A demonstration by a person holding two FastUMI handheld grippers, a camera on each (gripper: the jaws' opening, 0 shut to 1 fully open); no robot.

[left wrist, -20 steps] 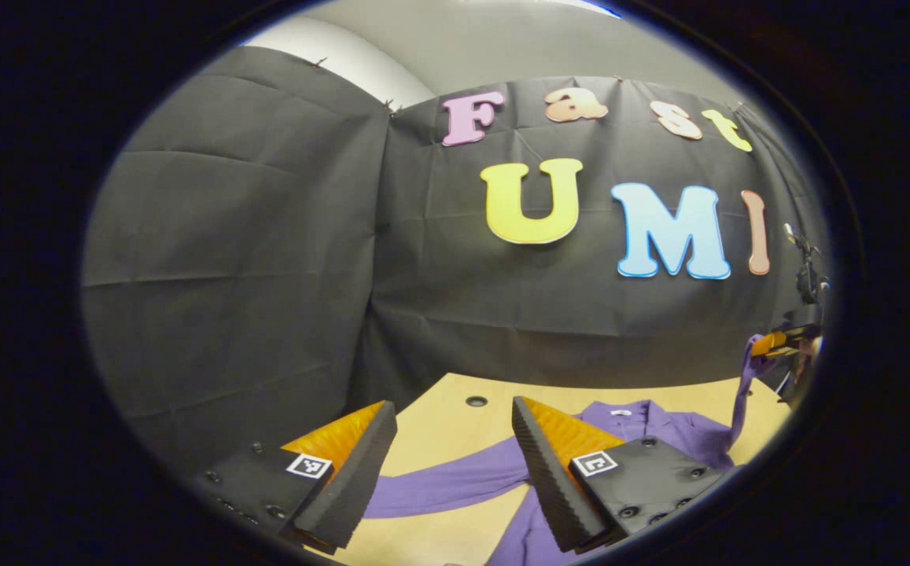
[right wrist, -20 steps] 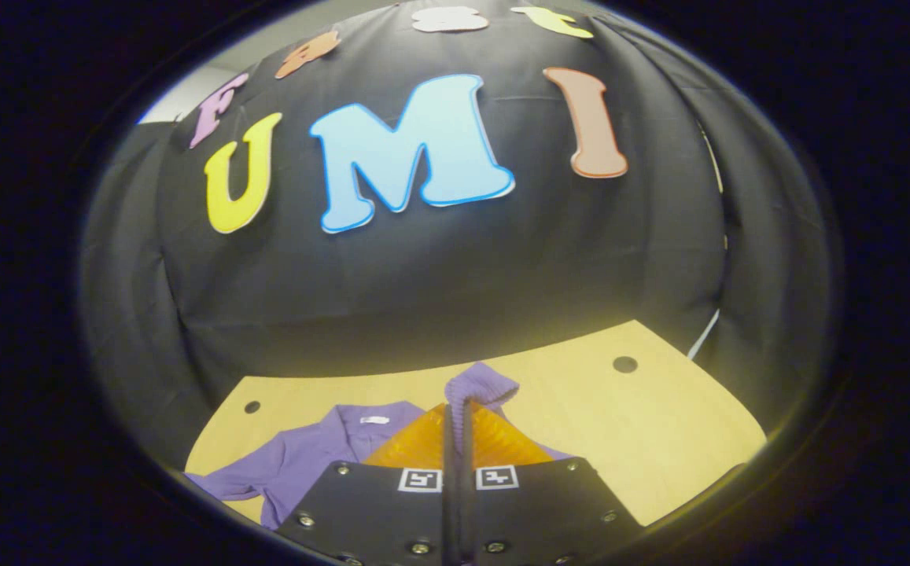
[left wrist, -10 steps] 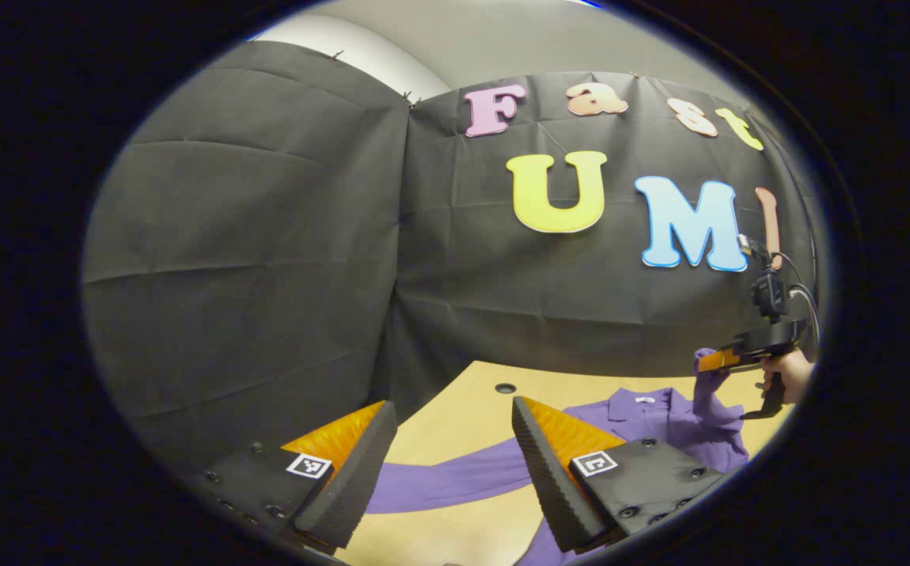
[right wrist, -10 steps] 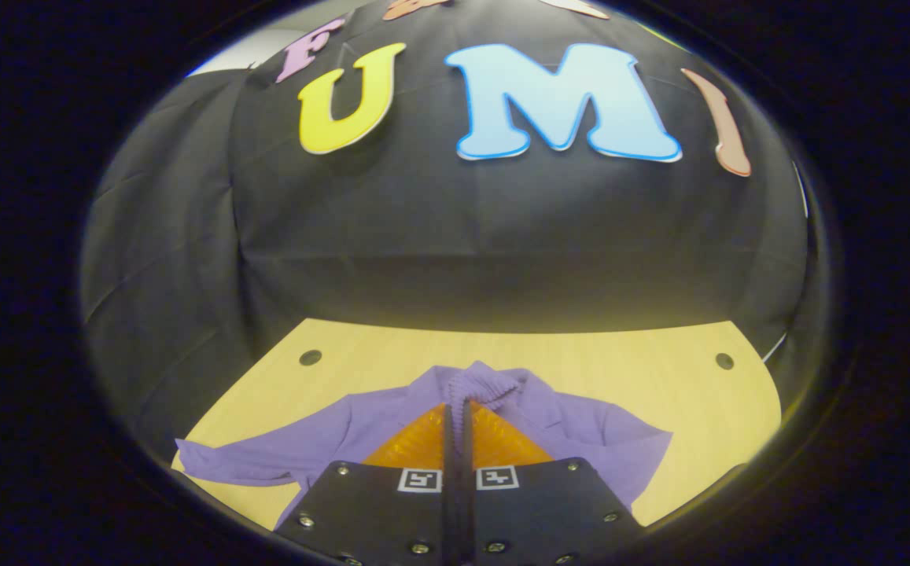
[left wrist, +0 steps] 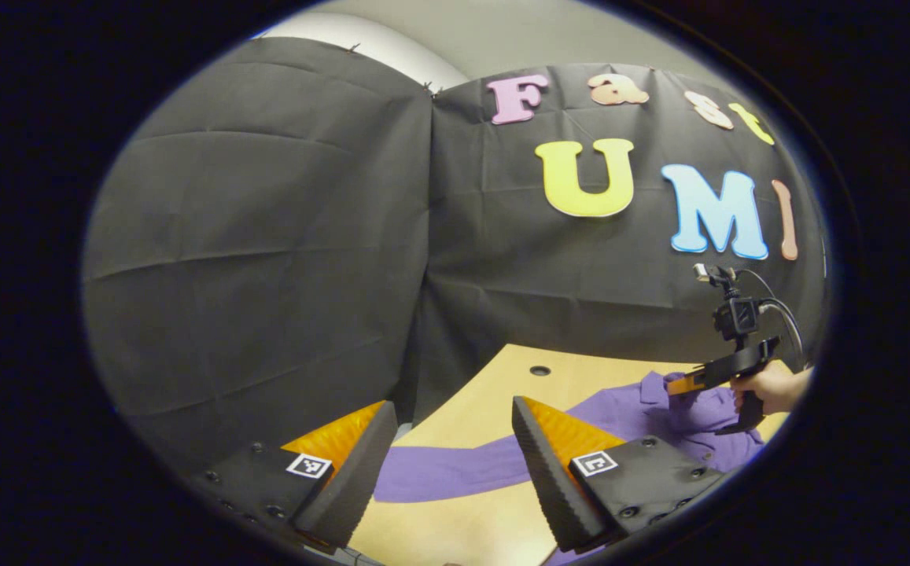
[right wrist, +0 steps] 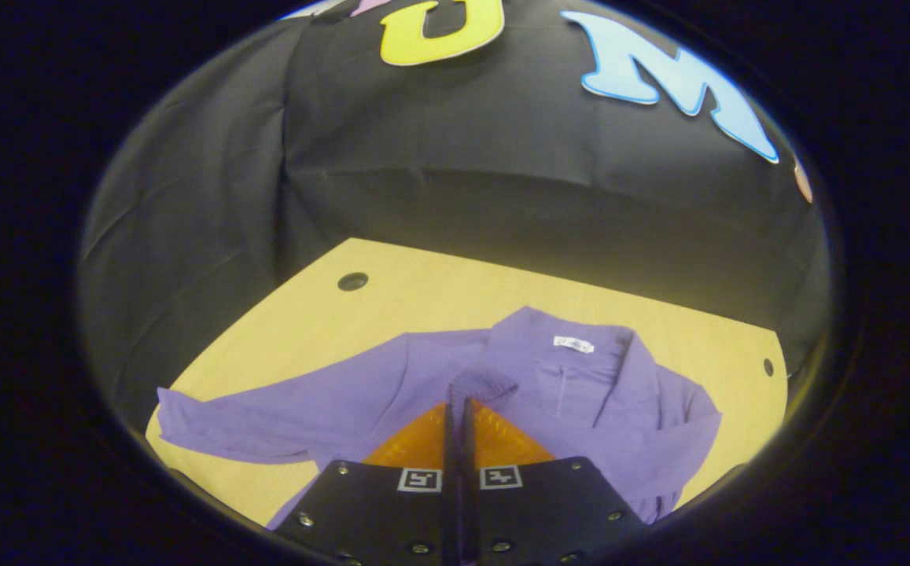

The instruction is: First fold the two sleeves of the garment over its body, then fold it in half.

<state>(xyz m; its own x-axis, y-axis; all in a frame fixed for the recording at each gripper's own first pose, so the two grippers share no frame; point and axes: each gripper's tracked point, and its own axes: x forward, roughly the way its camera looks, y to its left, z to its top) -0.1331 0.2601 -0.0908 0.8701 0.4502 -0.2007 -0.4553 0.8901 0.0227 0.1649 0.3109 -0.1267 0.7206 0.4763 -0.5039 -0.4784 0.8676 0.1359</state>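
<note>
Right gripper view: right gripper [right wrist: 458, 409] pinches purple garment's [right wrist: 580, 393] ribbed cuff [right wrist: 480, 387]; left gripper [left wrist: 447, 456] wide.

Over the last second the right gripper [right wrist: 458, 409], clamped on the cuff [right wrist: 482, 385] of one sleeve, has carried it from beyond the garment's edge to above the purple garment [right wrist: 580, 393] body, near the collar. In the right gripper view the wooden table [right wrist: 423, 299] has risen from the lower part of the frame to mid-frame (the wall cloth takes less room). In the left gripper view, the right gripper [left wrist: 687, 384] and the hand [left wrist: 769, 389] holding it have moved in from the right edge and sunk lower, towards the table.
</note>
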